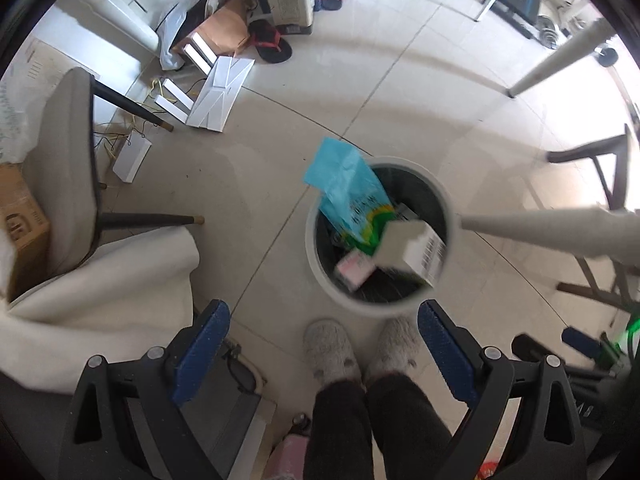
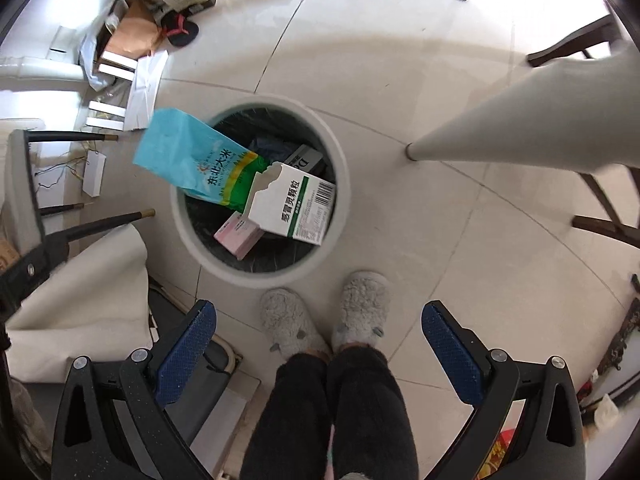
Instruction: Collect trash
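Note:
A round white trash bin (image 1: 328, 280) (image 2: 184, 236) with a dark liner stands on the tiled floor below both grippers. In it lie a blue and green rice bag (image 1: 348, 196) (image 2: 196, 160) sticking out over the far-left rim, a white and green medicine box (image 1: 416, 248) (image 2: 292, 208), blurred in the left wrist view, and a small pink box (image 1: 354, 268) (image 2: 238, 236). My left gripper (image 1: 324, 344) is open and empty above the bin's near side. My right gripper (image 2: 320, 340) is open and empty, also above the near side.
The person's grey slippers (image 1: 328, 348) (image 2: 288, 324) stand just before the bin. A grey chair (image 1: 68, 168) and white cloth (image 1: 120, 280) are at the left. White table legs (image 1: 560, 232) (image 2: 520, 112) are at the right. Boxes, papers and sandals (image 1: 272, 44) clutter the far left.

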The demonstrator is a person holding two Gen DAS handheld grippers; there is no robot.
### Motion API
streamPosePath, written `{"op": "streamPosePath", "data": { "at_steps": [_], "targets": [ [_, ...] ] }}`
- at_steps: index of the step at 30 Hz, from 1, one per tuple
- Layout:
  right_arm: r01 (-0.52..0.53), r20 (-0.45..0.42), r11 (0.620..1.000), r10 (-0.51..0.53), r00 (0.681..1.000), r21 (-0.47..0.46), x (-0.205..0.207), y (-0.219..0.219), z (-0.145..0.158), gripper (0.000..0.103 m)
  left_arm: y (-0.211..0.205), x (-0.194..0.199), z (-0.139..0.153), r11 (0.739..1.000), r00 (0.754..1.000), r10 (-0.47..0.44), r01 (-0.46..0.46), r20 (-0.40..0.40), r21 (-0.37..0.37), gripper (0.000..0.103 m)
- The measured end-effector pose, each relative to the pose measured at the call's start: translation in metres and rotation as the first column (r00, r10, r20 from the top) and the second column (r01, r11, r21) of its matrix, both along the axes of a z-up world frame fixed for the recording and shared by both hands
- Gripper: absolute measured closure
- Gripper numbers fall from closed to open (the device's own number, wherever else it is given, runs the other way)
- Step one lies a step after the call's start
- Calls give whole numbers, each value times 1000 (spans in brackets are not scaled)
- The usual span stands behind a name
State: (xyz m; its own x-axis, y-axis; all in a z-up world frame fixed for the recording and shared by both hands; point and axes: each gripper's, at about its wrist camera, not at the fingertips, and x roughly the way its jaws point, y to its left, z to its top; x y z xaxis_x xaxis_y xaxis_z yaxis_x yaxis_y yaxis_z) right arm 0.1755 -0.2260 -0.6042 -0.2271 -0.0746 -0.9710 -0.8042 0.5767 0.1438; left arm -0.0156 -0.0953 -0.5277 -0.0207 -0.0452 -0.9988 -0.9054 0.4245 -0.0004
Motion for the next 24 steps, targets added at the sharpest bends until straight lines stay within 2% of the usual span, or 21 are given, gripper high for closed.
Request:
{"op": "streamPosePath", "data": {
  "at_steps": [6, 11, 15, 18, 24],
  "targets": [
    [12, -29, 997, -10, 1000, 70, 9, -30, 117, 0, -23, -1, 96, 1000, 998, -31, 31, 53, -6, 7],
    [40, -68, 988, -30, 997, 152, 21, -54, 224, 0, -34, 5, 188, 995, 985, -103, 104, 141, 3, 7],
    [63, -102, 976, -42, 994, 208, 23, -71, 303, 0, -40, 8, 256, 979, 954, -204, 205, 219, 17, 7],
    [81, -105, 963, -56, 993, 257, 18, -85, 364, 0, -43, 5, 304, 961, 919, -272, 272, 284, 40, 7],
    [169, -99, 927, -143, 985, 335, -8, -113, 460, 0, -48, -13, 370, 925, 845, -364, 377, 393, 45, 7]
  ]
}}
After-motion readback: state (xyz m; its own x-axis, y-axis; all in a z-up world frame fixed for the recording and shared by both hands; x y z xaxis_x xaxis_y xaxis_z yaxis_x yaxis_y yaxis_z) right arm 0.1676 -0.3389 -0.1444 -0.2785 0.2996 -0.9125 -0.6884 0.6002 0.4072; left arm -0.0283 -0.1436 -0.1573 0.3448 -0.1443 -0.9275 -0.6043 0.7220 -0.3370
